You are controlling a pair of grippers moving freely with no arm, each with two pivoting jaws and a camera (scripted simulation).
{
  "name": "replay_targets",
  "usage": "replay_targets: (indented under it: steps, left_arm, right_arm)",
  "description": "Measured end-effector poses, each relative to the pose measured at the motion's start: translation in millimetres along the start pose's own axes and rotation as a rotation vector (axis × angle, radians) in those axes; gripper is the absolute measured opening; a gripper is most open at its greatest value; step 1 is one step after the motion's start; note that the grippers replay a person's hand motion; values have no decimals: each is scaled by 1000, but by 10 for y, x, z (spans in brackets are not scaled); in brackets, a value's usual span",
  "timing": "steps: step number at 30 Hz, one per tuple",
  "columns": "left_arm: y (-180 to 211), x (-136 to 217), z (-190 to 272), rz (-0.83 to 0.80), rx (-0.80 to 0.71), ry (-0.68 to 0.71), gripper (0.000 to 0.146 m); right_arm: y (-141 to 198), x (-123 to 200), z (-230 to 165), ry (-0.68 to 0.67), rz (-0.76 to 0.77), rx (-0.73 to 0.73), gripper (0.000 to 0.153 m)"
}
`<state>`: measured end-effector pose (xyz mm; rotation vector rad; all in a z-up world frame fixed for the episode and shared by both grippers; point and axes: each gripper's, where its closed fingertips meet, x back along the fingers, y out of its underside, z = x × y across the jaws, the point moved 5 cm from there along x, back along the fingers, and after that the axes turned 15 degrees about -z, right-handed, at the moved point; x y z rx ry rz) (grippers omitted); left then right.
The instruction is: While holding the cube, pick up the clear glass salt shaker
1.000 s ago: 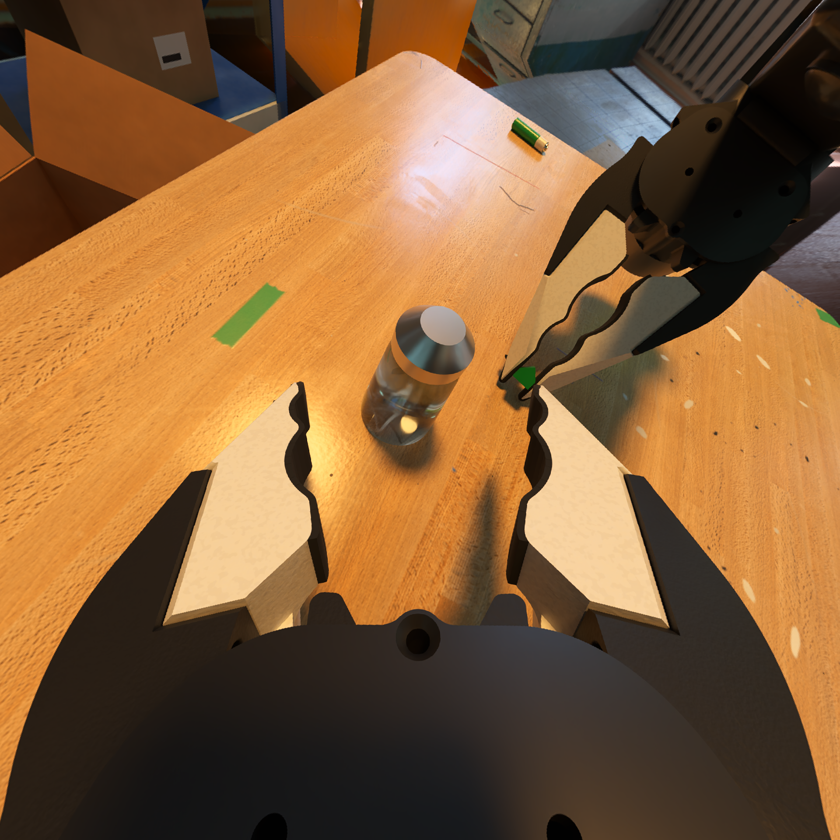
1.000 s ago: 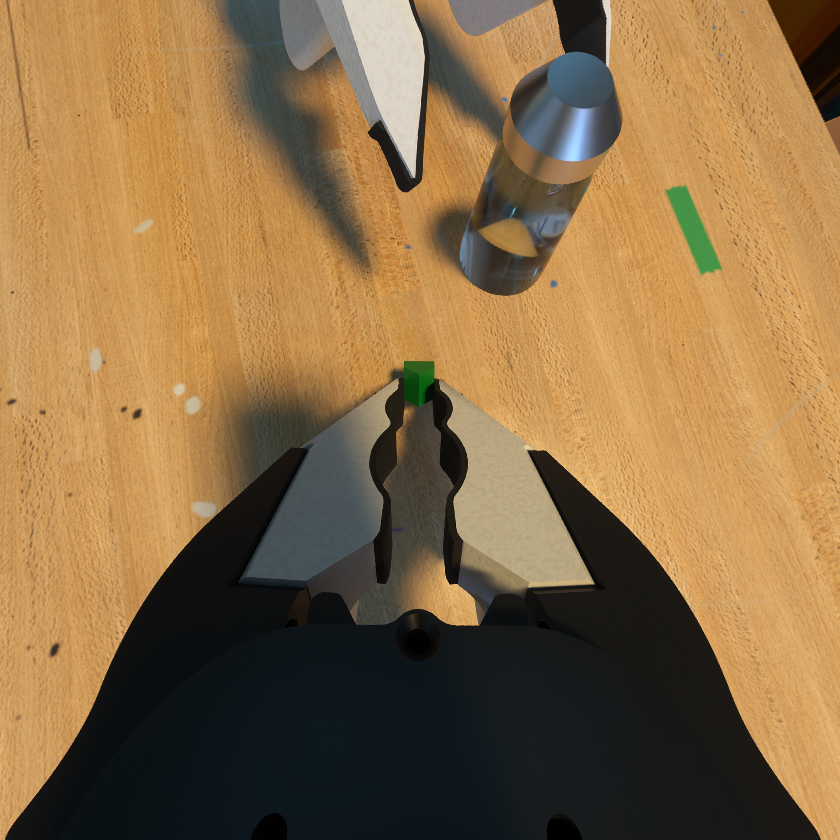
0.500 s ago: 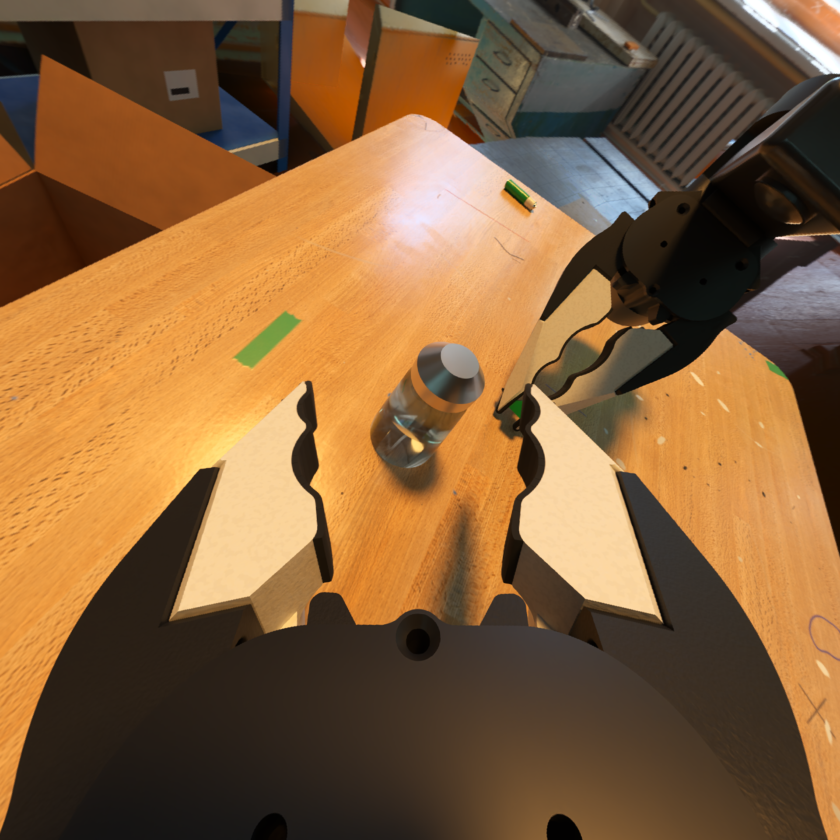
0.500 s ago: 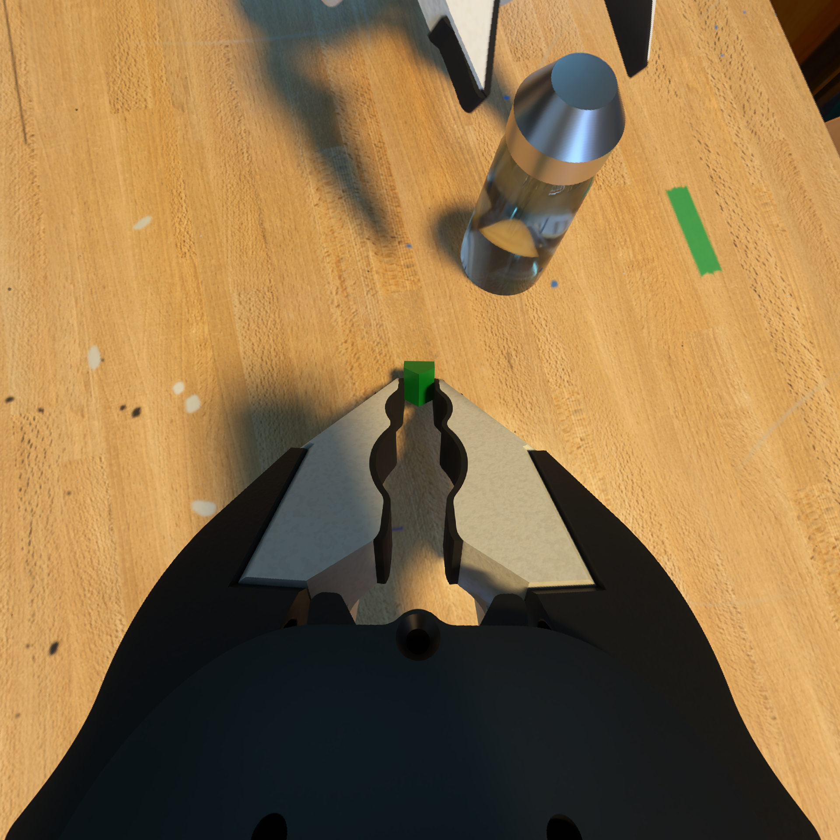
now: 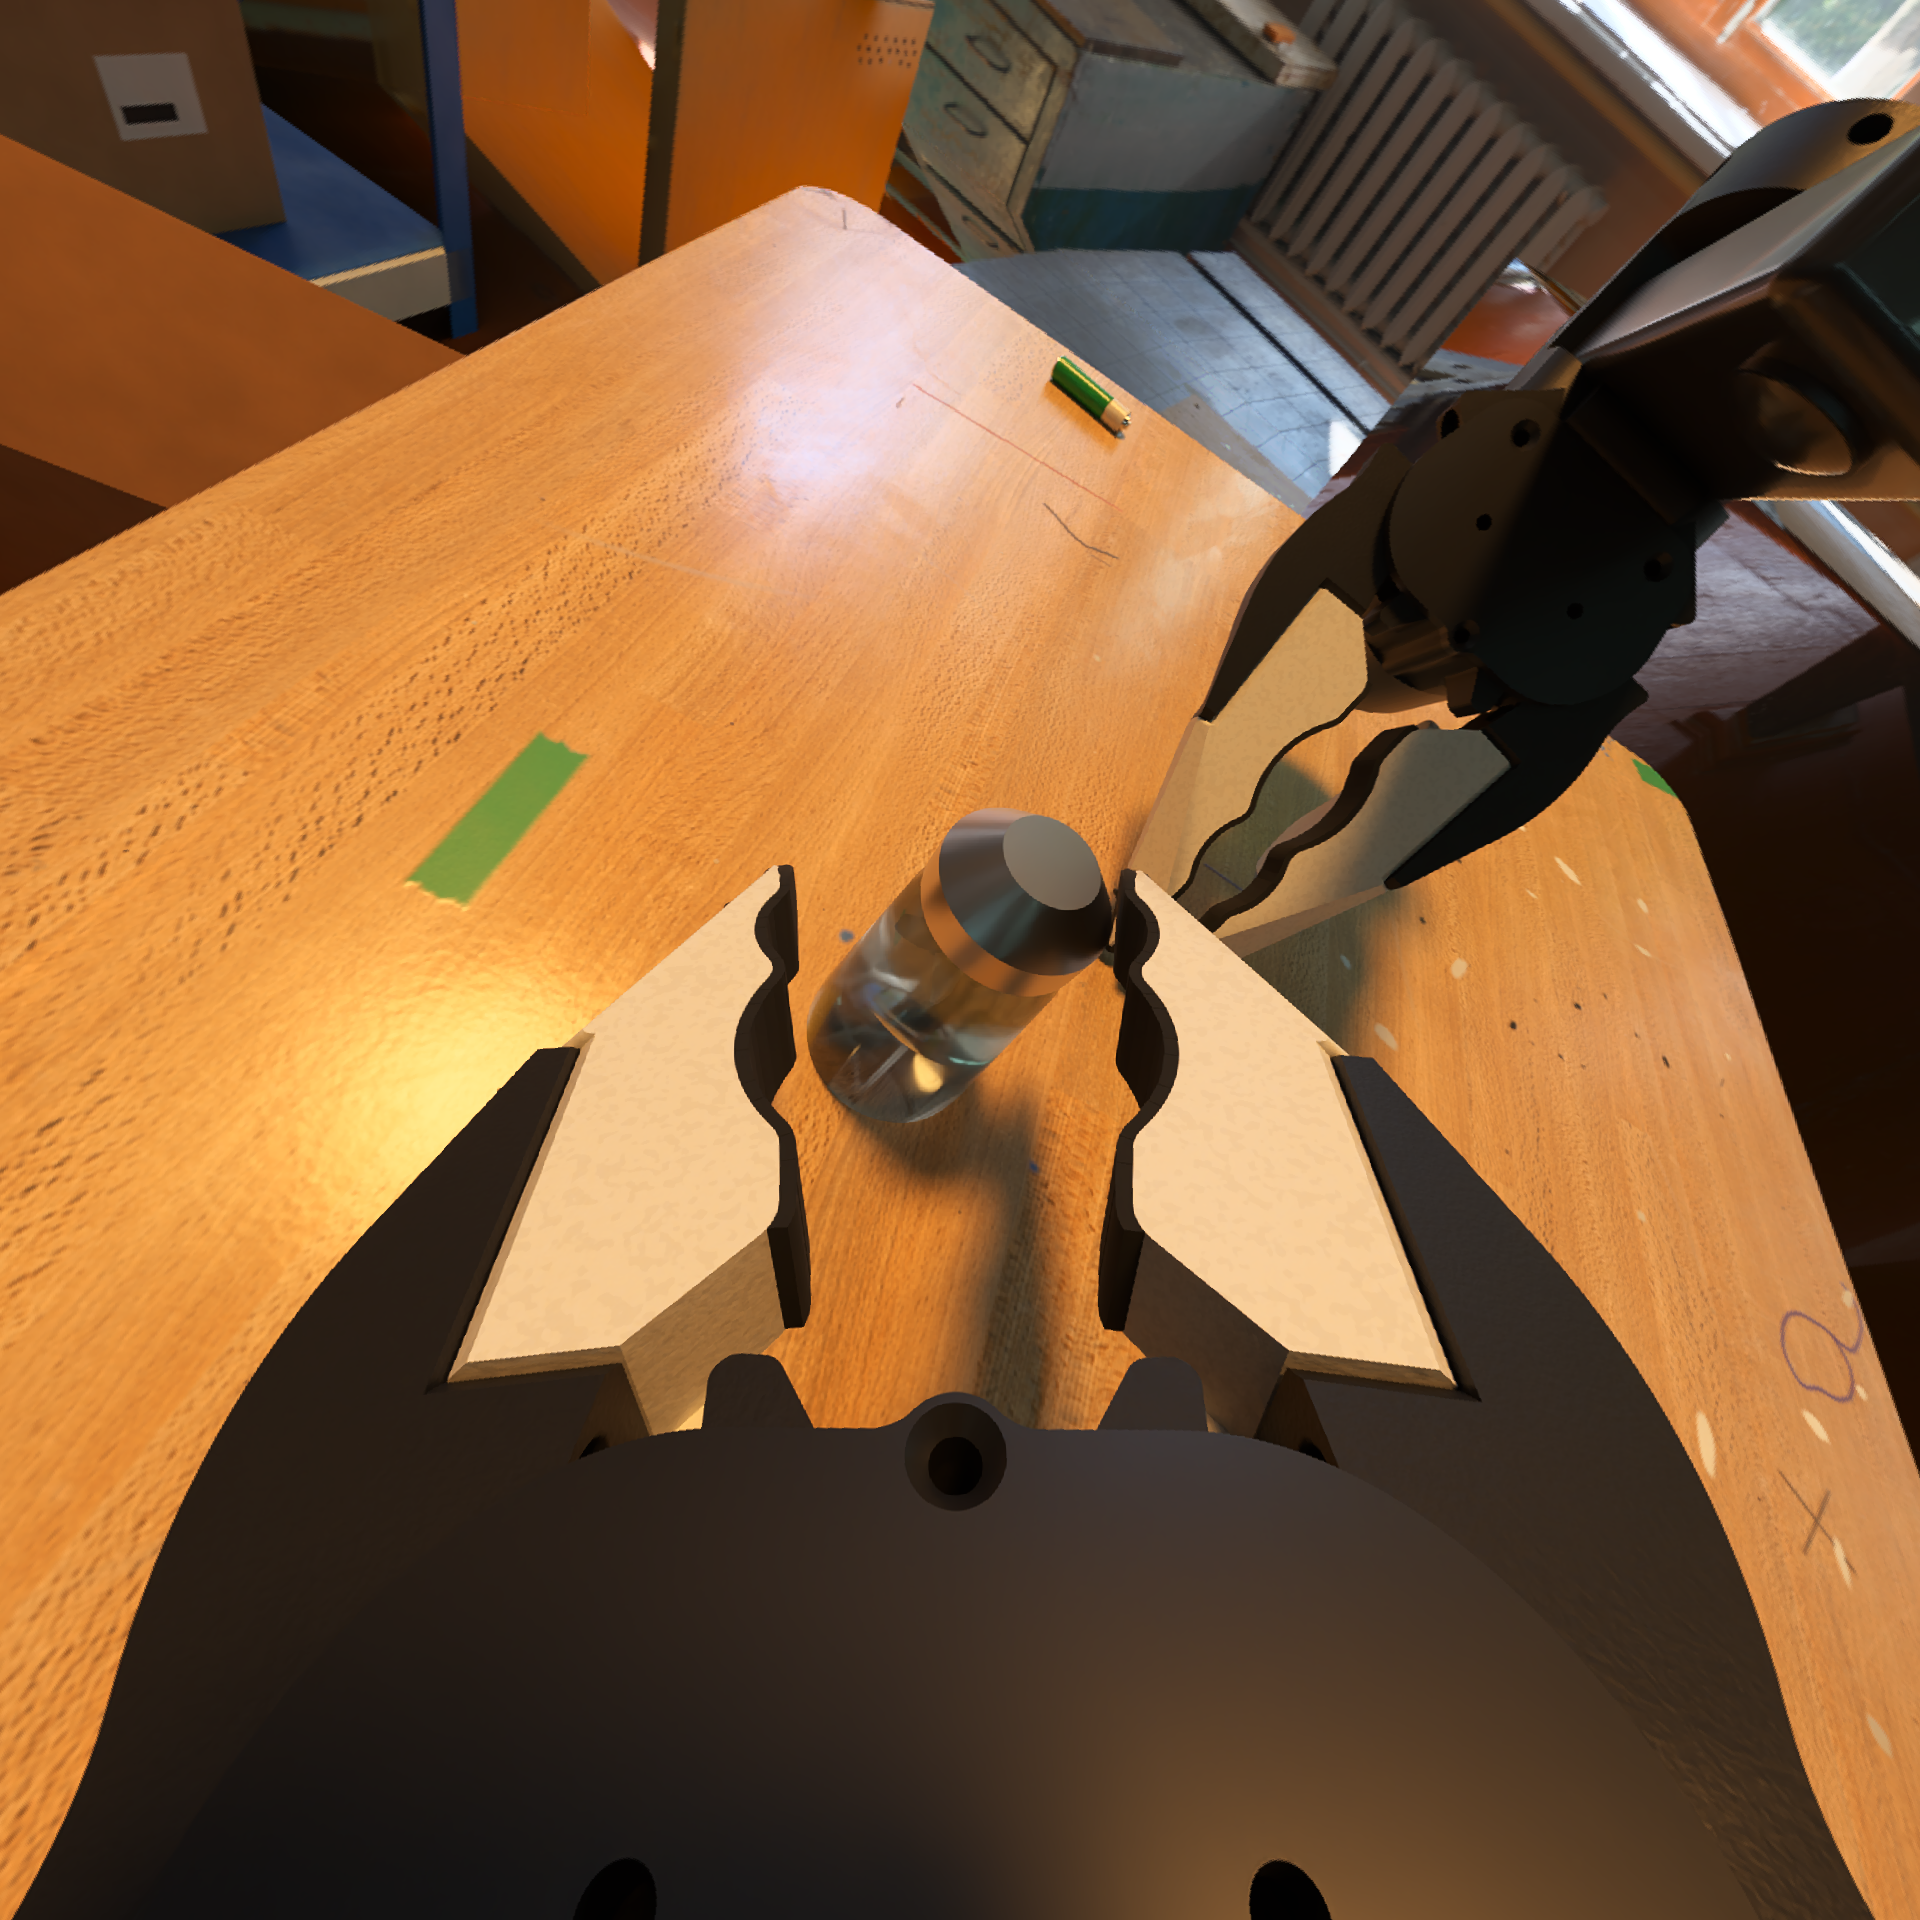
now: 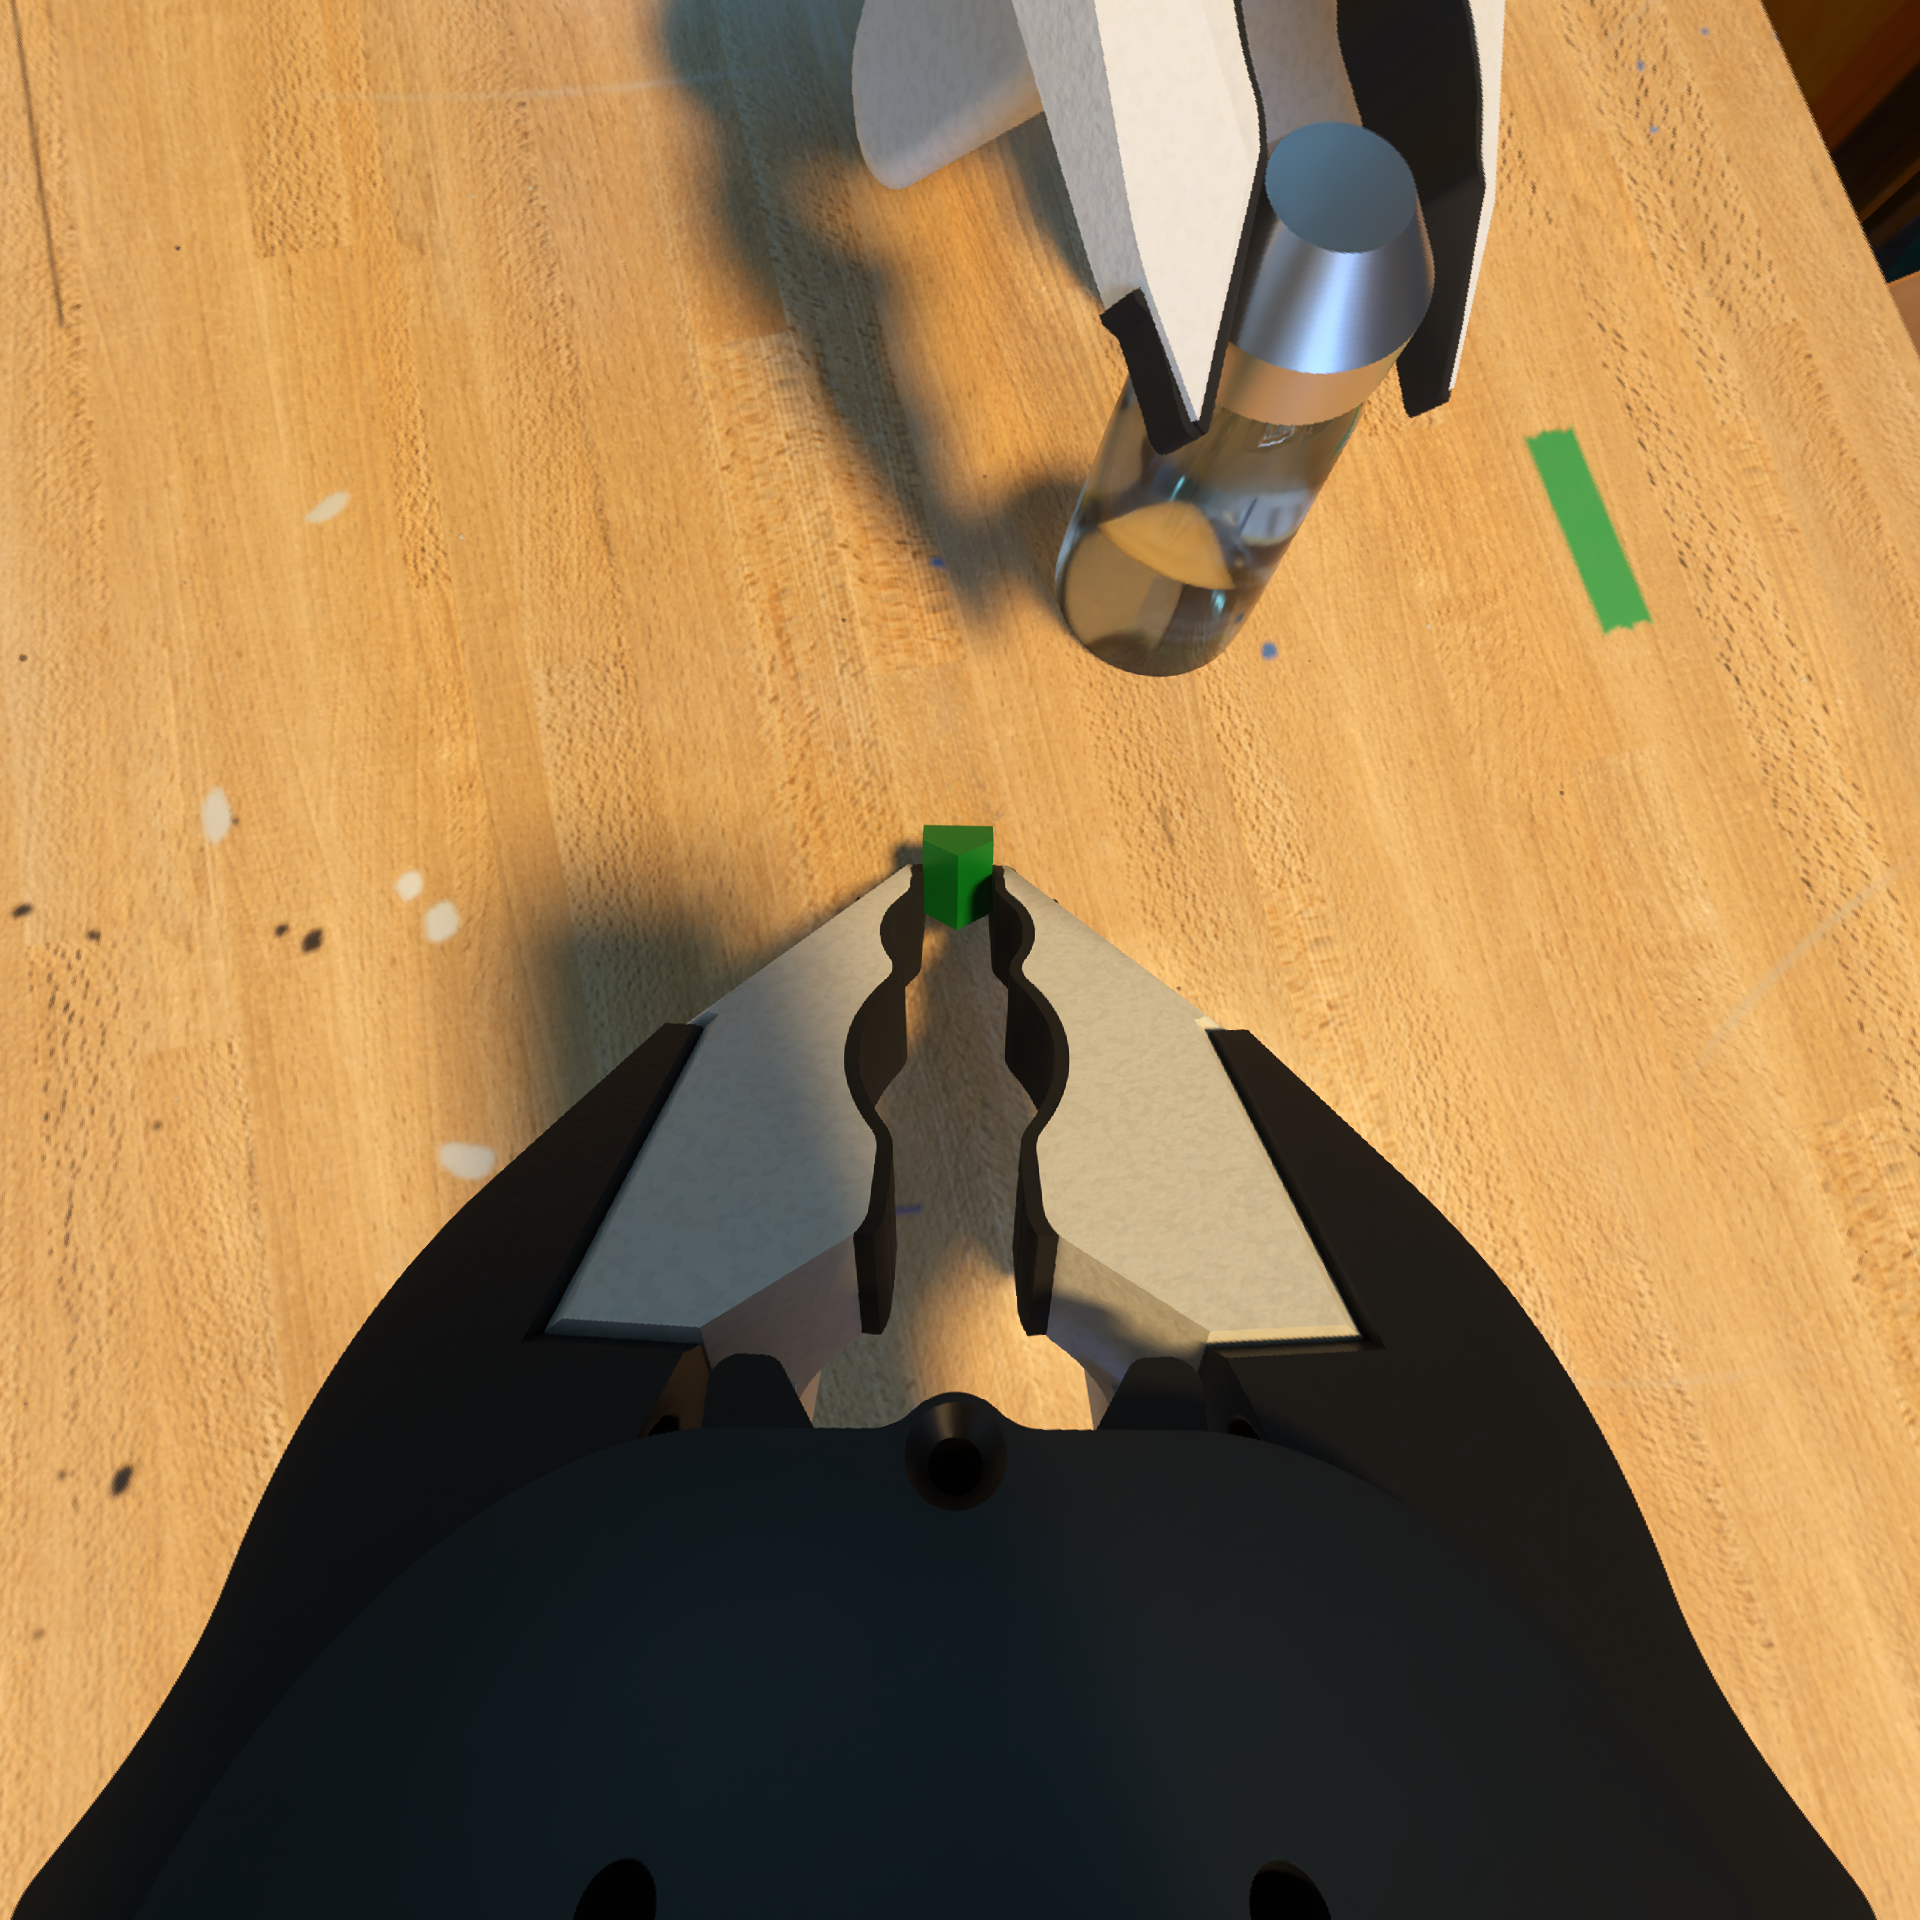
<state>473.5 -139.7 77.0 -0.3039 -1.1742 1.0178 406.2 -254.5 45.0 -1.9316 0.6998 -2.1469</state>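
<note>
Two grippers over one wooden table [image 5: 644, 582].
Right gripper [image 6: 957, 883] pinches the green cube [image 6: 957, 873]; left gripper [image 5: 951, 914], spread wide, straddles the upright salt shaker [image 5: 961, 971] without gripping.

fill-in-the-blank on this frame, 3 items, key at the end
1. The right gripper is shut on the green ____.
2. The left gripper is ____, its fingers on either side of the salt shaker.
3. The salt shaker's cap is ____ in colour.
4. The strip of tape on the table is ____.

Missing words: cube; open; silver; green
</note>
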Motion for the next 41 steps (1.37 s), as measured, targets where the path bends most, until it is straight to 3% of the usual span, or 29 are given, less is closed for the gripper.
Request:
replay_targets:
  steps: [11, 19, 22, 41]
  left_arm:
    - [-39, -47, 63, 4, -63, 70, 55]
    - [-27, 52, 137, -86, -193, -108, 49]
    - [-50, 73, 133, -64, -195, -121, 36]
    - [1, 322, 125, 60, -206, 31, 36]
  right_arm:
    - [-1, 1, -2, 1, 2, 2, 11]
    - [2, 0, -2, -2, 1, 0, 11]
    - [2, 0, -3, -1, 1, 0, 11]
    - [3, 0, -5, -2, 2, 0, 11]
